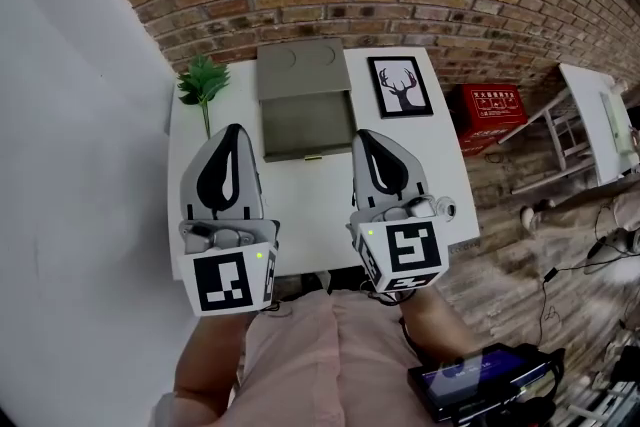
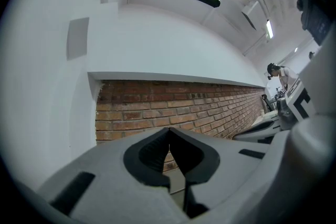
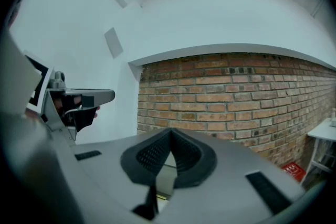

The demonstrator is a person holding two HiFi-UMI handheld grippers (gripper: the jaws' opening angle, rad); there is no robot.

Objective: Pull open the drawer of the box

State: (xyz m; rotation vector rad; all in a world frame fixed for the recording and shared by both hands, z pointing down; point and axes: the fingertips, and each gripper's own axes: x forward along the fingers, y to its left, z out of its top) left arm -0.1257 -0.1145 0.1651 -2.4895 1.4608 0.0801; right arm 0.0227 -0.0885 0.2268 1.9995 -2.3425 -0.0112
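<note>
Drawer pull, a small brass tab (image 1: 313, 157) low on the olive-grey rectangular box (image 1: 303, 70), lies ahead between your tools, nearer the right hand-held gripper (image 1: 363, 135) than the left hand-held gripper (image 1: 235, 129). Both have jaws together, empty.

surface: white table (image 1: 310, 215) | 12 o'clock, at far edge: grey drawer box (image 1: 305, 95) | 10 o'clock, far left corner: green plant sprig (image 1: 203, 83) | 2 o'clock, just beside box: framed deer picture (image 1: 400, 86)
</note>
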